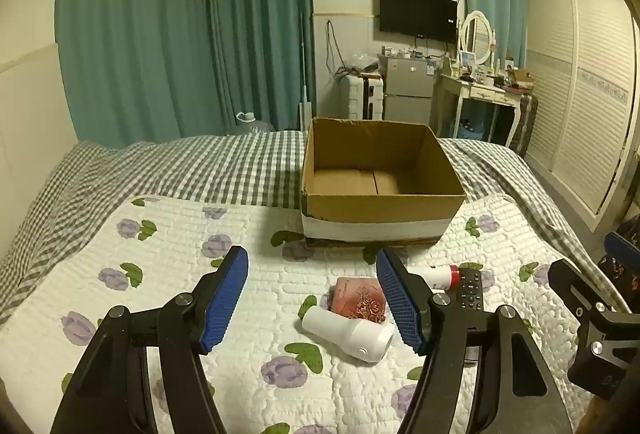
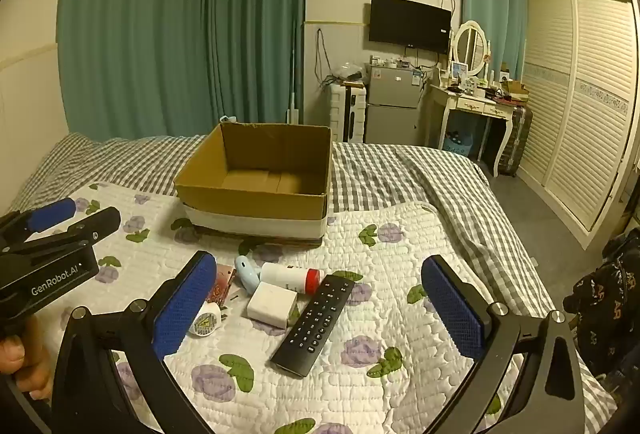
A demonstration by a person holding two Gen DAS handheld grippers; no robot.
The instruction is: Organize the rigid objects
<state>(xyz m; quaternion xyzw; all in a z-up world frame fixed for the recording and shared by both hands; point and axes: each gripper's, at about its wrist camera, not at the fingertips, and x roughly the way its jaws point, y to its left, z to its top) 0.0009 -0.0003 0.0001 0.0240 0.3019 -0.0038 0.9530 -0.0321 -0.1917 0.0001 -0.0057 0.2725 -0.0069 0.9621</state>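
Left gripper spread wide, holding nothing, above white bottle and pink box. Right gripper spread wide too, over black remote and white charger. Beyond, open cardboard box on flowered quilt.

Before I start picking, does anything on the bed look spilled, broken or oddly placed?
Nothing spilled or visibly broken. The cardboard box is empty, while the remote, white adapter, red-capped bottle and white bottle lie scattered and lying down on the quilt.
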